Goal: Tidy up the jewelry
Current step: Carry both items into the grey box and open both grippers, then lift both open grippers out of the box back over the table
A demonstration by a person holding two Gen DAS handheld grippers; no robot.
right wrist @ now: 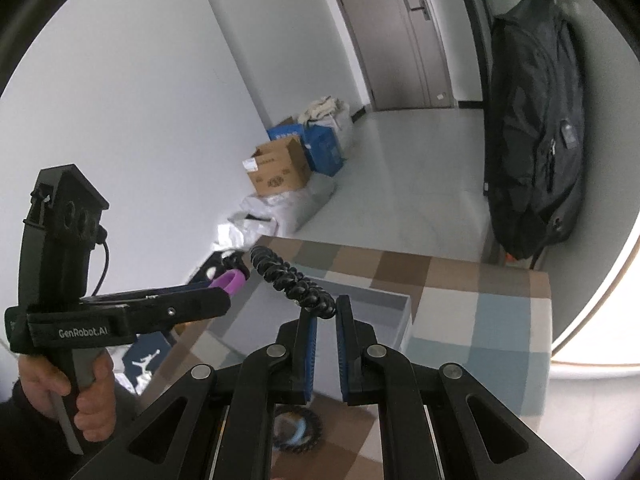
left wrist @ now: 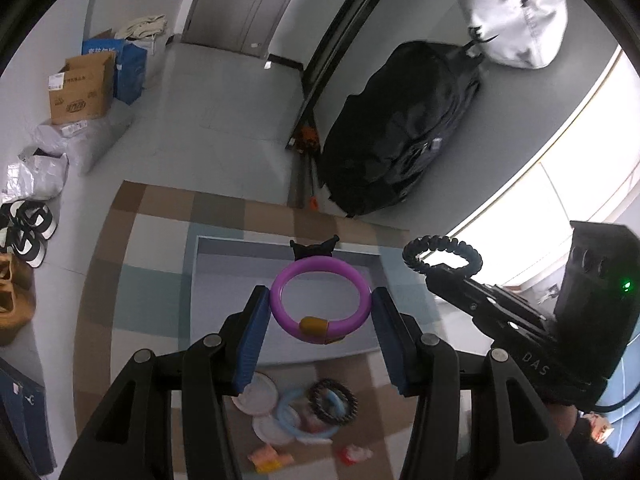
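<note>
A checkered bench (left wrist: 160,240) carries a grey tray (left wrist: 208,264), with more bangles (left wrist: 316,404) lying loose nearer by. The left tool (left wrist: 320,312) clasps a purple bracelet (left wrist: 320,300) above the tray; the right tool (right wrist: 326,312) pinches a black braided bracelet (right wrist: 292,276) aloft beside it.

Both wrist cameras look forward and down, close over the checkered table (left wrist: 132,264), sharing the grey tray (right wrist: 400,312) and black backpack (left wrist: 400,132).
</note>
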